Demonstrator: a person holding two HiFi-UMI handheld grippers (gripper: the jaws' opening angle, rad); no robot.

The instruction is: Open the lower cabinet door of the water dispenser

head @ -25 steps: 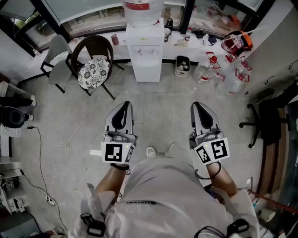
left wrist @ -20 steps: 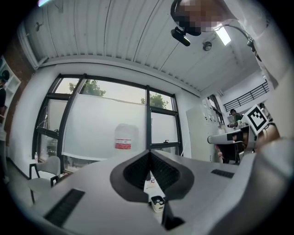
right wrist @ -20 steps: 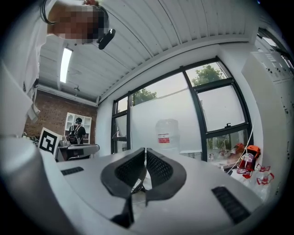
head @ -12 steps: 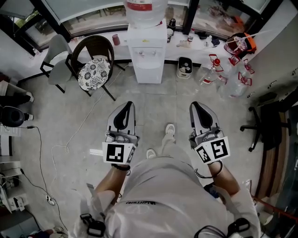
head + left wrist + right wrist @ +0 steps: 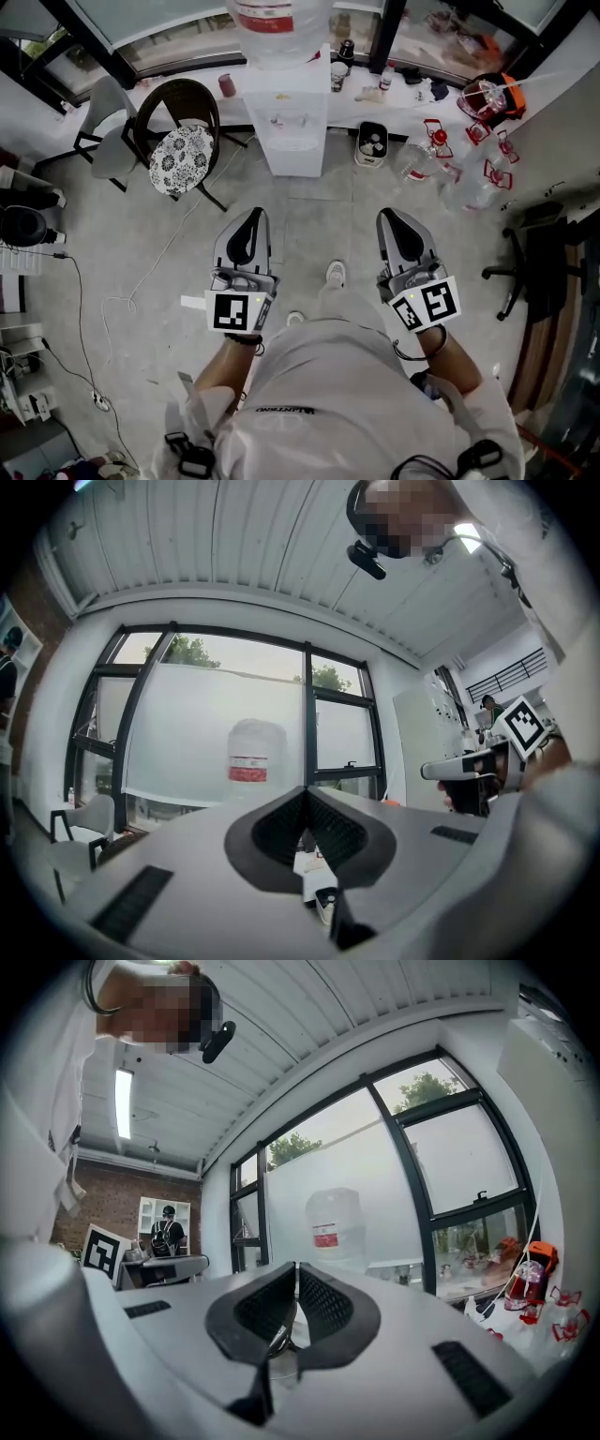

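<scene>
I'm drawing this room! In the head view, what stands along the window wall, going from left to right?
Grey chair → dark chair with flowered cushion → white water dispenser → small bin → clear jugs with red handles

The right gripper (image 5: pixel 295 1267) was shown from behind, its dark jaws pressed together. Just beyond the tips, a large clear water bottle (image 5: pixel 336 1225) with a red label was seen against black-framed windows (image 5: pixel 441 1176). At far left, the left gripper (image 5: pixel 195 1263) was seen before a brick wall (image 5: pixel 112 1206).
</scene>
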